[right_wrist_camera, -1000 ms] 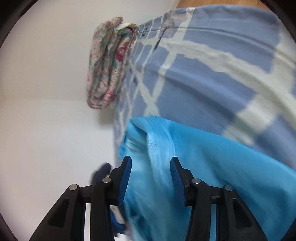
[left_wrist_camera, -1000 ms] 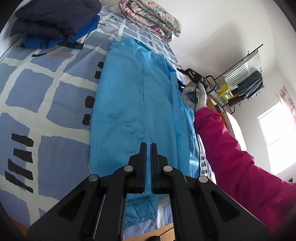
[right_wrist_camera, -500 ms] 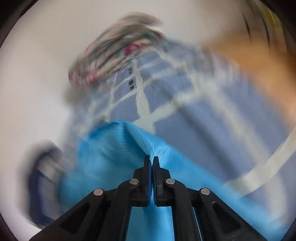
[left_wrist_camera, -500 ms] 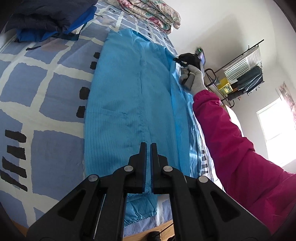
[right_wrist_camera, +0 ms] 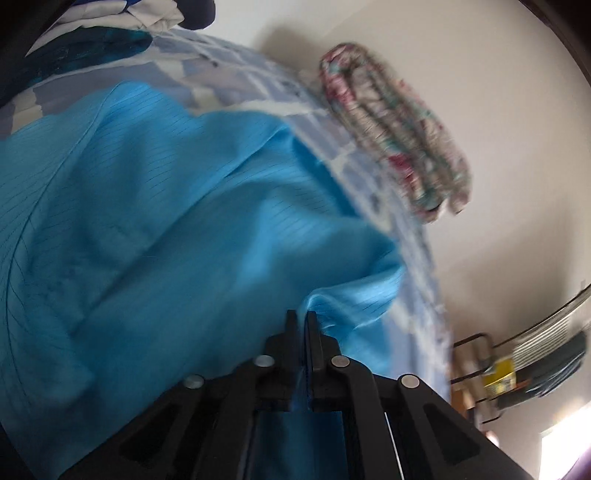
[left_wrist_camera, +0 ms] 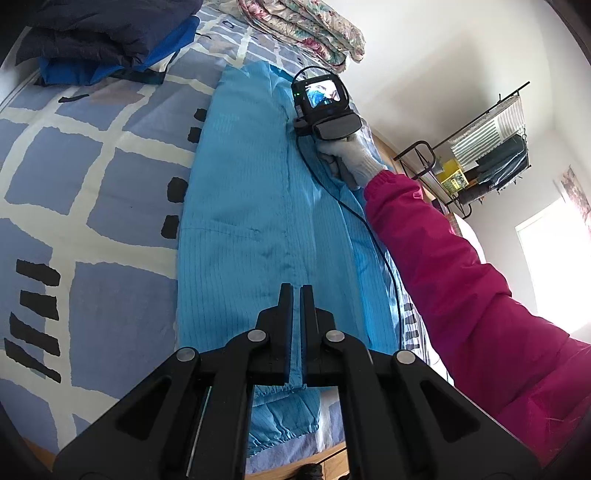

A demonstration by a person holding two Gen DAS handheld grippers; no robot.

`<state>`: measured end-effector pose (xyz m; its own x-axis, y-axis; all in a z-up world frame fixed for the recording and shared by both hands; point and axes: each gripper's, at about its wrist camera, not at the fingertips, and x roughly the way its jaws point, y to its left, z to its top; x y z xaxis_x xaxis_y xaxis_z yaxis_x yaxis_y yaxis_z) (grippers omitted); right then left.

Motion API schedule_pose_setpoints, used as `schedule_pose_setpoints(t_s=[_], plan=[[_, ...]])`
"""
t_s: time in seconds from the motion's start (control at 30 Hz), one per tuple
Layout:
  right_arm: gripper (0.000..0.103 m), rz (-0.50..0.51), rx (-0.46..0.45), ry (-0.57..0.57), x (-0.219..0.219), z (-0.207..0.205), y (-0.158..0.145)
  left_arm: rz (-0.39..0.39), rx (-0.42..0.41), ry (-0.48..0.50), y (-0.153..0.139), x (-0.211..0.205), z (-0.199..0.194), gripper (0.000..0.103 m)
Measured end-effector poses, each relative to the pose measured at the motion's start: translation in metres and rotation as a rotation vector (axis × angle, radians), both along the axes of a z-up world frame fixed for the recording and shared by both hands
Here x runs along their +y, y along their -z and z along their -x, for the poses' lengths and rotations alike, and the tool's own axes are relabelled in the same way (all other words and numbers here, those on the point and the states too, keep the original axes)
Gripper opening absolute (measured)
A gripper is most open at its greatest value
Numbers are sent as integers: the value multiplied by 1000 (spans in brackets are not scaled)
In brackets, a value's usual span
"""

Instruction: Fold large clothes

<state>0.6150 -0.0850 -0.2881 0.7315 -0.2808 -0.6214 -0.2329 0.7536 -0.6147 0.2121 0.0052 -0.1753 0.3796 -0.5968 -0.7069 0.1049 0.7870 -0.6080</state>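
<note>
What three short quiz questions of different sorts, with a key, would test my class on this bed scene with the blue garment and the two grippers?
1. True or false: the blue garment lies lengthwise on the checked bedsheet.
2. What does the right gripper have between its fingers?
A. a floral quilt
B. a fold of the blue garment
C. nothing
3. Fill in: folded at the far end of the bed, against the wall, lies a ____ quilt.

Key:
1. True.
2. B. Its jaws have just been closing on the fabric, and a fold sits pinched between them.
3. Floral.
</note>
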Motion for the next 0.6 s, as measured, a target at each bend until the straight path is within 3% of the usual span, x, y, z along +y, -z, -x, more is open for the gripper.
schedule_pose_setpoints(t_s=[0.03, 0.07, 0.1, 0.13, 0.27, 0.37, 0.5, 0.6], plan=[[10, -24, 5, 5, -2, 2, -2, 4, 2, 1, 0, 0, 0, 0], [18, -75, 19, 7, -9, 3, -8, 6, 5, 0, 0, 0, 0, 0], [27, -155, 46, 3, -17, 2, -17, 7, 7, -2, 0, 0, 0, 0], [28, -230, 72, 1, -25, 1, -25, 10, 8, -3, 0, 0, 0, 0], [41, -619, 102, 11, -89, 19, -75, 13, -10, 0, -5, -1, 2, 0], [42, -887, 102, 120, -152, 20, -93, 15, -14, -2, -5, -3, 2, 0], [44, -1255, 77, 301, -222, 9, -82, 0, -22, 1, -5, -5, 1, 0], [44, -1406, 77, 417, -241, -9, -59, -4, -12, -14, -2, -1, -2, 0]])
